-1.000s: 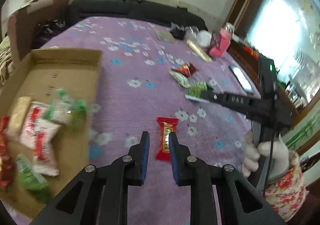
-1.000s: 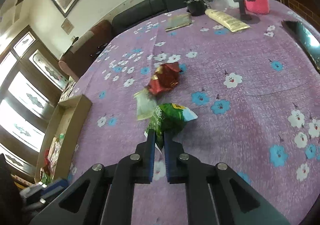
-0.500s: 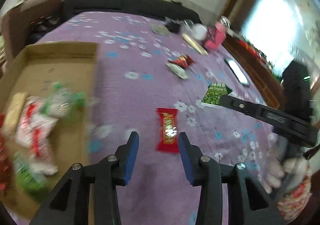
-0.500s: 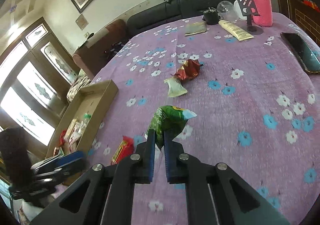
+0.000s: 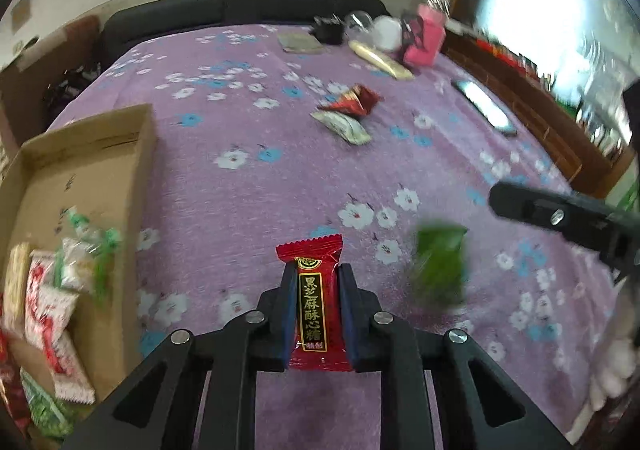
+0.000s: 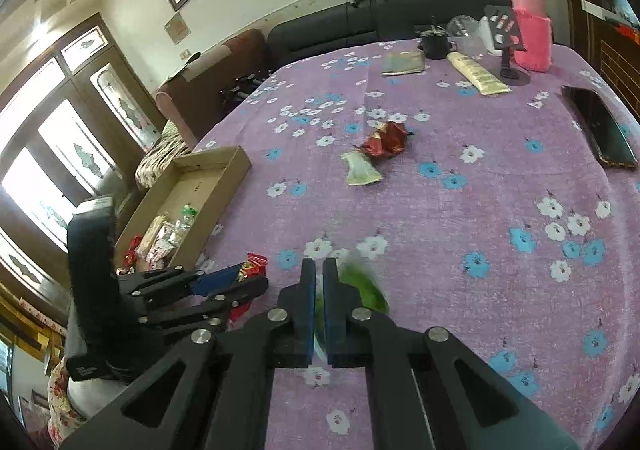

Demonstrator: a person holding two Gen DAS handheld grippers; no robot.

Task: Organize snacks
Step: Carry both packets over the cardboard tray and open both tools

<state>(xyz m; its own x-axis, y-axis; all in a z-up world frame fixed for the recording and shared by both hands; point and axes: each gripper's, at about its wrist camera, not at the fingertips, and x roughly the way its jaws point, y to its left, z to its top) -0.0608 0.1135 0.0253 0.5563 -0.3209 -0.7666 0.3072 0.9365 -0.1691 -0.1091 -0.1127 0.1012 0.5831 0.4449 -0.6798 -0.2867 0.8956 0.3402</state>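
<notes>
Left gripper (image 5: 316,304) jaws closing on red candy (image 5: 313,302), cloth (image 5: 280,178) open beyond

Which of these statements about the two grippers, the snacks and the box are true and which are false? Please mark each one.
1. The left gripper has a red candy packet between its pads. True; its jaws are closing on it.
2. The right gripper holds nothing. False: it is shut on a green snack packet.
3. The cardboard box contains no snacks. False: several packets lie in it.
4. A crumpled red wrapper lies on the purple flowered cloth. True.
5. A black phone lies inside the box. False: it lies on the cloth.
</notes>
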